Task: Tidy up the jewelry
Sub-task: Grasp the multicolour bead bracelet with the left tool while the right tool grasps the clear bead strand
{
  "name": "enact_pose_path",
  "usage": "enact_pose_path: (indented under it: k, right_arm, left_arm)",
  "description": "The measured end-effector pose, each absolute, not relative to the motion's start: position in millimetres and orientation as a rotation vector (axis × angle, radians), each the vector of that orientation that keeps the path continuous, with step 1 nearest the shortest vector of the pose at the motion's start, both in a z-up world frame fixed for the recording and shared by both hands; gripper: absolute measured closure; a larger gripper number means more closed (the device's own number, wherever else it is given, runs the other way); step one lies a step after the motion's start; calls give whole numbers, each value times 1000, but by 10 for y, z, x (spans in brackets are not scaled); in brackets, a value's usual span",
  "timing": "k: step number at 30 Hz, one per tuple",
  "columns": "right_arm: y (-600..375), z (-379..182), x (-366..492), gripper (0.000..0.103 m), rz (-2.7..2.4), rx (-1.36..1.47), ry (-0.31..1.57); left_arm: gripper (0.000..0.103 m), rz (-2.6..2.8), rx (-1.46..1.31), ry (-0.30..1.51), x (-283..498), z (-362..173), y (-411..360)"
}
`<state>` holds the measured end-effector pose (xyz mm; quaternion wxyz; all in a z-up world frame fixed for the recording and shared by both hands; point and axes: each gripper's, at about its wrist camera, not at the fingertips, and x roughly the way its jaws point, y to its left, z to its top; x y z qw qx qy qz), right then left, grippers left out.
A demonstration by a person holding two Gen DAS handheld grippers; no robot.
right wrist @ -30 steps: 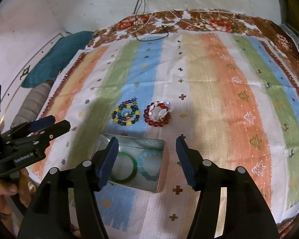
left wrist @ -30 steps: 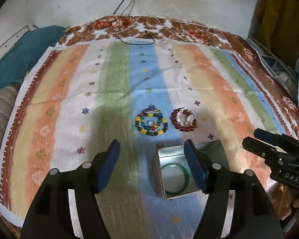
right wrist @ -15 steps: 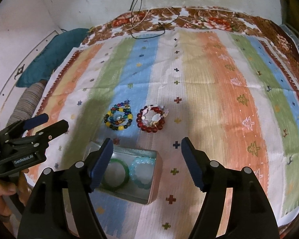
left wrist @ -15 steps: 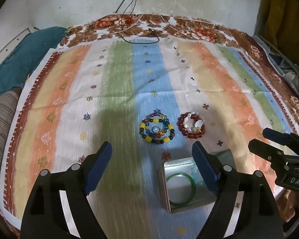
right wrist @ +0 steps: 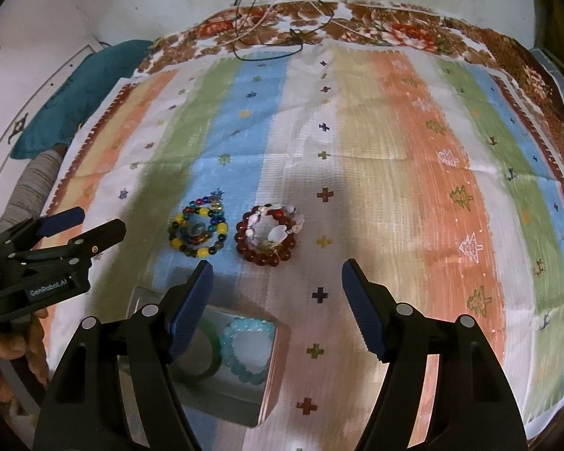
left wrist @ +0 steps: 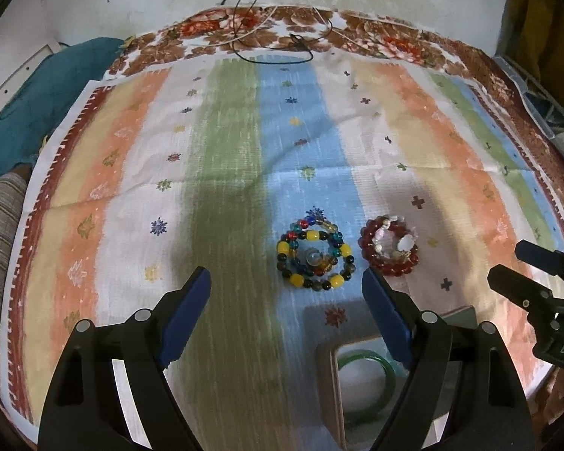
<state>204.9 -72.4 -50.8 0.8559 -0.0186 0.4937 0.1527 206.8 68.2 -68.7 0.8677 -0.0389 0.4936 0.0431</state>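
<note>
Two bracelets lie side by side on the striped cloth: a multicoloured bead bracelet (left wrist: pixel 315 253) (right wrist: pixel 199 232) and a dark red bead bracelet (left wrist: pixel 389 248) (right wrist: pixel 269 238). Nearer to me stands an open metal tin (left wrist: pixel 329 376) (right wrist: pixel 272 368), holding a green bangle (left wrist: pixel 357 355) (right wrist: pixel 216 353) and a light blue bead bracelet (right wrist: pixel 240 368). My left gripper (left wrist: pixel 286 282) hangs open just short of the multicoloured bracelet. My right gripper (right wrist: pixel 278 270) is open just short of the red one. Neither holds anything. Each gripper shows at the edge of the other's view (left wrist: pixel 507 263) (right wrist: pixel 101 220).
The striped cloth (left wrist: pixel 225 173) covers a floral-edged bed against a white wall. Black cables (left wrist: pixel 274 49) trail over the far edge. A teal pillow (left wrist: pixel 37 101) lies far left. A hand (right wrist: pixel 3 349) grips the left tool. Clutter stands at the far right.
Both grippers have moved forward and down toward the two bracelets, which look larger and nearer. Both pairs of jaws have spread wider. The tin has slid toward the bottom of both views.
</note>
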Motion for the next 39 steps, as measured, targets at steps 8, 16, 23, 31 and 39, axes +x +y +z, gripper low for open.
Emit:
enact_pose_path:
  k: [8, 16, 23, 31, 39]
  right_arm:
    - [-705, -603, 2193, 32, 311, -43, 1058]
    - [-632, -716, 2317, 32, 314, -68, 1081]
    - [-637, -822, 2442, 32, 309, -58, 1104]
    - [-584, -919, 2600, 32, 322, -12, 1143]
    - [-577, -1028, 2748, 33, 299, -40, 1158]
  left_arm:
    - [21, 88, -44, 1047, 2197, -789, 646]
    - [23, 92, -9, 1071, 2325, -876, 609]
    - [24, 107, 16, 1094, 2467, -1012, 610]
    - [29, 99, 5, 1112, 2616, -1129, 648]
    - [35, 86, 17, 1131, 2761, -1246, 623]
